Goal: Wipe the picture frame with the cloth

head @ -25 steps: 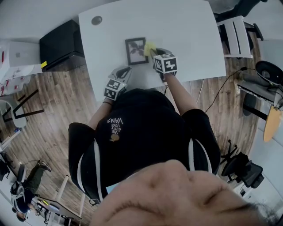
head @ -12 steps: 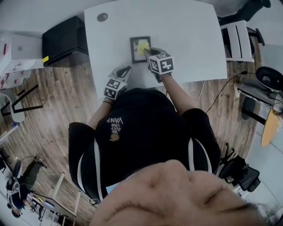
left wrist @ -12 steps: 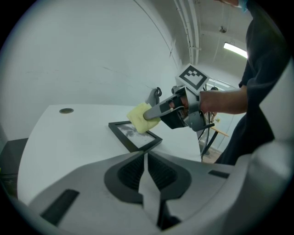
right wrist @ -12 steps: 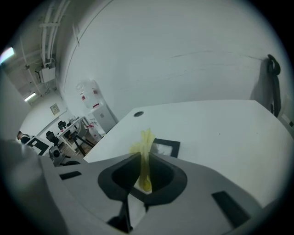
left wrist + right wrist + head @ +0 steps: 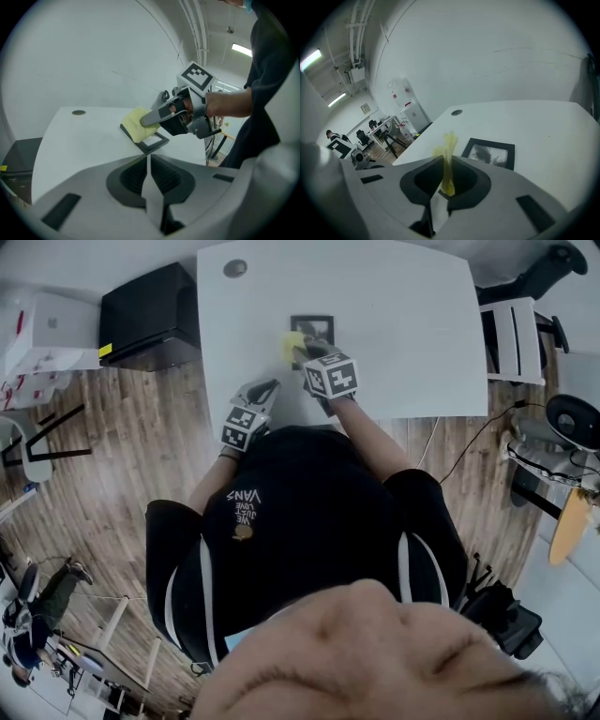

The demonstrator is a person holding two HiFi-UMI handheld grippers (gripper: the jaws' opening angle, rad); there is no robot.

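Slid left, the cloth (image 5: 291, 345), clamped in the right tool (image 5: 302, 352), now overlaps the picture frame (image 5: 317, 324) at its left edge.

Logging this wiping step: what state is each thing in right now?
picture frame: flat on the table, partly under the cloth.
cloth: pinched, draped over one frame edge.
right gripper: shut on the cloth.
left gripper: shut, empty.

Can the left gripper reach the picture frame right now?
Probably yes: only bare table lies between the left gripper and the picture frame, though the right gripper holds the cloth at its edge.
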